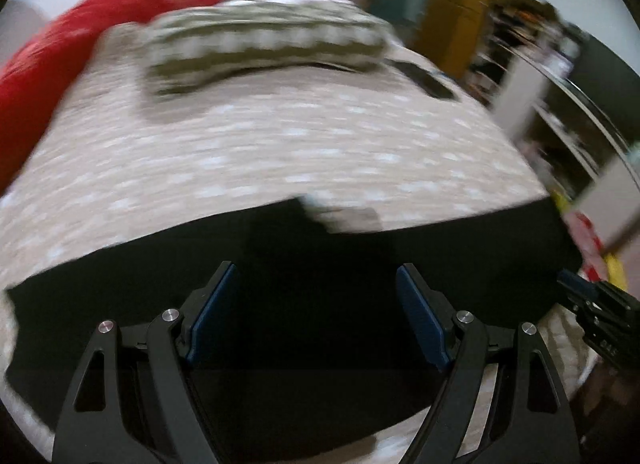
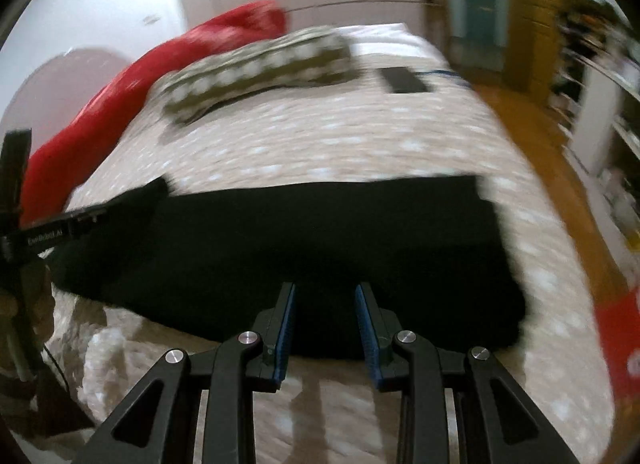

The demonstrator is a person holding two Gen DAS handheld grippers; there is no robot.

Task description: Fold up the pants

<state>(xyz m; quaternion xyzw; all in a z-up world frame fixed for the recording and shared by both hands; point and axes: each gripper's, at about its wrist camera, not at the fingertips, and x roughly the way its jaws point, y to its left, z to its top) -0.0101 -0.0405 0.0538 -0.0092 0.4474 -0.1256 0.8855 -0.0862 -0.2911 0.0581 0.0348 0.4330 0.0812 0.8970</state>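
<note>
A: Item one, edges and room. How is the bed (image 2: 360, 136) recorded?

B: A beige cover with pale spots is seen across it. The black pants (image 2: 304, 248) are laid flat on the near part, their far edge running straight across the cover and their right end stopping short of the bed's right edge. Bare cover is left between the pants and a folded olive blanket (image 2: 260, 68) well beyond. A red cloth (image 2: 132, 84) is bunched along the left edge; a flat dark object (image 2: 404, 80) is set near the far right corner. Wooden floor (image 2: 532, 132) is seen past the right side

A: Item two, the tools?

B: The left gripper (image 1: 316, 316) is held wide apart above the pants, nothing between its blue pads (image 1: 214, 316); whether the cloth is touched cannot be told. The right gripper (image 2: 326, 328) is parted more narrowly, released, its tips over the near hem, with nothing grasped. Its tip is also caught at the right edge of the left view (image 1: 576, 288)

A: Item three, materials and shapes?

B: The pants are noted as matte, dark, a broad rectangle with a small notch in the far edge in the left view. The blanket is patterned with pale dots. The cover near the front is rumpled. Both views are blurred
</note>
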